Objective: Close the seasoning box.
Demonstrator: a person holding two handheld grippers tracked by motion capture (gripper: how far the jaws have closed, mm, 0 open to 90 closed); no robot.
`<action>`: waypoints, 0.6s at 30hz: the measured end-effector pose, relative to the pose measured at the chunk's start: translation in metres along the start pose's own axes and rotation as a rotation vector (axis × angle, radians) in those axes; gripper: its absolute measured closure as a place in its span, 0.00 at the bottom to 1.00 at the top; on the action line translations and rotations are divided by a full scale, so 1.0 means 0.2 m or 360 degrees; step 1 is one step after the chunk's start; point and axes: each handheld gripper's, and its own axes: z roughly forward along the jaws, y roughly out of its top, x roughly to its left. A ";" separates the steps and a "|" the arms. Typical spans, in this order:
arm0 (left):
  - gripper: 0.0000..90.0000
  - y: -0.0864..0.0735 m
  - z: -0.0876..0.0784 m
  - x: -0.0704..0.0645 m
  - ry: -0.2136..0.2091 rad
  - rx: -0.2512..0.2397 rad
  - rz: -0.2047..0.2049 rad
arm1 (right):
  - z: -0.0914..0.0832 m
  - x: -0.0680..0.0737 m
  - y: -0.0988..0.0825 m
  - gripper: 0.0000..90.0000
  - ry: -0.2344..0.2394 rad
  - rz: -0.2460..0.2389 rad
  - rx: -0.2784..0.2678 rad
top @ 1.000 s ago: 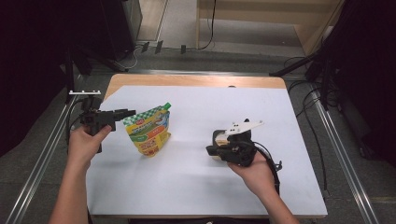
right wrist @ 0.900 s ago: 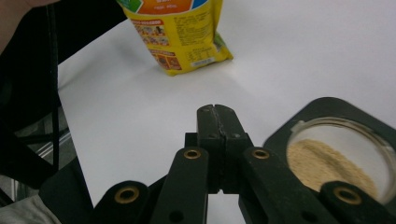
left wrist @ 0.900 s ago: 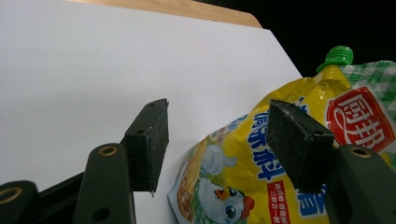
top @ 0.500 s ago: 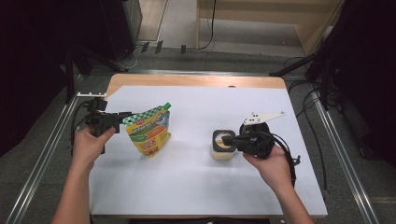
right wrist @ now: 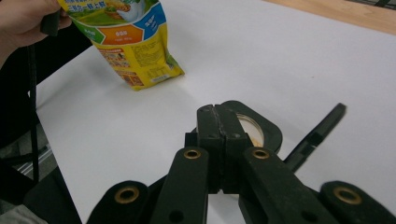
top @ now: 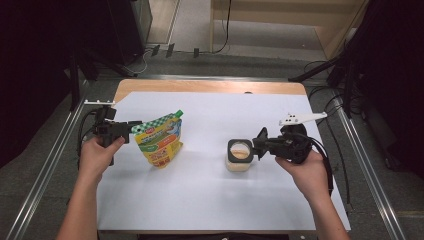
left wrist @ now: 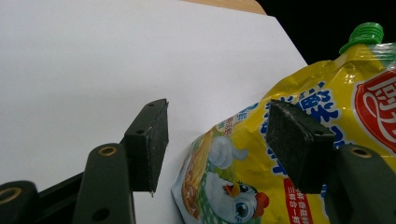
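Black jaws, brass-ringed screw holes

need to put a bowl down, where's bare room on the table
Free: the near strip in front of the pouch and jar, the gap between them, and the far strip by the wooden edge. Crowded: around each gripper, left and right.

A pouch (top: 159, 141) stands left of centre on the table (top: 210, 200), its cap at its upper right. A small jar (top: 239, 154) sits right of centre, well apart from it. The left gripper (top: 131, 127) is at the pouch's upper-left edge; the right gripper (top: 260, 144) is just right of the jar, perhaps touching.
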 end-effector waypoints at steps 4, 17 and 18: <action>0.44 0.00 0.00 0.00 0.0000 0.0008 0.0004 | -0.03 -0.03 0.01 1.00 -0.0021 0.0015 -0.0024; 0.44 0.00 -0.02 0.01 -0.0016 0.0002 -0.0017 | -0.15 -0.16 -0.03 1.00 -0.0158 0.0113 -0.0095; 0.44 0.00 -0.02 0.01 -0.0016 -0.0002 -0.0014 | -0.15 -0.18 -0.04 1.00 -0.0169 0.0126 -0.0103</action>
